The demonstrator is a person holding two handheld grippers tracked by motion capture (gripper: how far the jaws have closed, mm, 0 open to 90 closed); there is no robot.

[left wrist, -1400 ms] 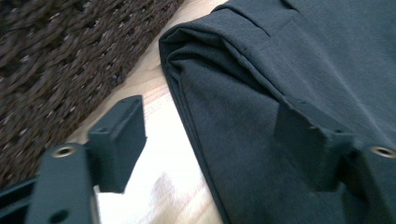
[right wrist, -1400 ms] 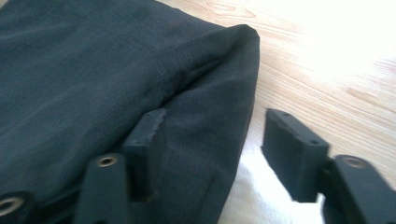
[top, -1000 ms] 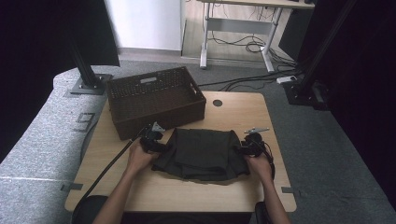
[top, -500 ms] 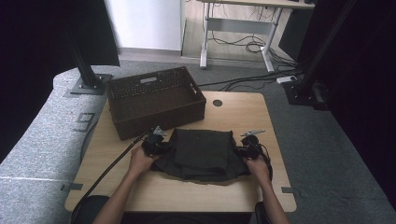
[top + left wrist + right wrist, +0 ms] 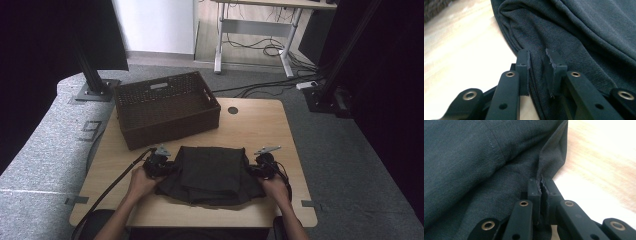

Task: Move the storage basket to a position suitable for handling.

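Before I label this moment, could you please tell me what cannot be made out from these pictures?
- High view: the fingers of the left gripper and right gripper are too small, tucked against the dark garment.
- High view: the basket floor is dark; contents cannot be told.
- Left gripper view: the garment type; the frame edges crop it.
- Right gripper view: the cloth edge between the fingers is hidden by them.

The folded cloth (image 5: 210,175) is plain dark charcoal. The woven basket (image 5: 167,107) is dark brown. The bench (image 5: 255,125) is pale wood-grain.
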